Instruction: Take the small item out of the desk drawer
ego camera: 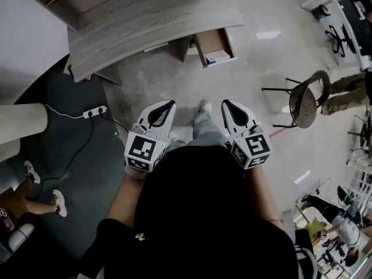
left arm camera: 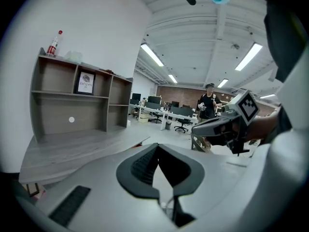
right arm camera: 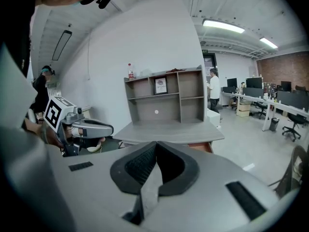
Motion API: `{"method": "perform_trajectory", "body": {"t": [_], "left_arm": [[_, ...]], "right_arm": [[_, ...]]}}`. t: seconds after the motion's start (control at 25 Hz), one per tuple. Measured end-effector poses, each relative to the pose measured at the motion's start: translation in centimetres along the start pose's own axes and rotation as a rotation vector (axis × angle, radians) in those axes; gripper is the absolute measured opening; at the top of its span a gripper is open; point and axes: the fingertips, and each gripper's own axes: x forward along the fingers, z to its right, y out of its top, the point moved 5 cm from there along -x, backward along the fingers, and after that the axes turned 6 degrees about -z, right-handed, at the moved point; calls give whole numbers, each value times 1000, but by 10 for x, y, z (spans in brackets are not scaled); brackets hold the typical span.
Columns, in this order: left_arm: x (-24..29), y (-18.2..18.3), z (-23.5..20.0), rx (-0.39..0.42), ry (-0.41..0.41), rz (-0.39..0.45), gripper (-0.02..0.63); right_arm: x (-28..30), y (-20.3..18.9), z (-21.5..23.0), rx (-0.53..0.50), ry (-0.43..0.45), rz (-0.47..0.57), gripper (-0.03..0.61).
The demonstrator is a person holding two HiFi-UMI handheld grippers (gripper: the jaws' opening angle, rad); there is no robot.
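The left gripper [ego camera: 171, 104] and right gripper [ego camera: 224, 103] are clenched empty, well short of the open drawer [ego camera: 213, 40] at the far desk [ego camera: 145, 22]. The small item [ego camera: 217, 56] inside looks light and flat; pinch its edges

Matt grey wood-grain desk [ego camera: 145, 22] stands on a smooth, glossy floor [ego camera: 256, 97].

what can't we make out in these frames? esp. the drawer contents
- Head view: the drawer under the desk stands open, but the pale things in it are too small to identify.
- Right gripper view: the shut right tool covers all but a sliver of the drawer with its own body.
- Left gripper view: the shut left tool and the desk top hide the drawer's inside.
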Motion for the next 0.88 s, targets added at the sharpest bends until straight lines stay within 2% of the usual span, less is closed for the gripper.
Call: {"method": "perform_trajectory", "body": {"t": [0.16,0.36,0.56,0.72,0.88], "left_arm": [[25,12,-16,3,7,8,9],[73,36,-38,-62,0,-4,9],[131,70,-56,-86,51,-34,9],[179,95,-69,-115,98,-60,9],[221,115,-77,-130,146,-81,9]], "right_arm": [[25,7,25,12,12,-17,-3],[64,23,74,17,53,-43,-3],[103,47,138,10,125,-70,-3],[135,61,191,45,160,-101,-3],[163,66,238,48,201,-113,-3]]}}
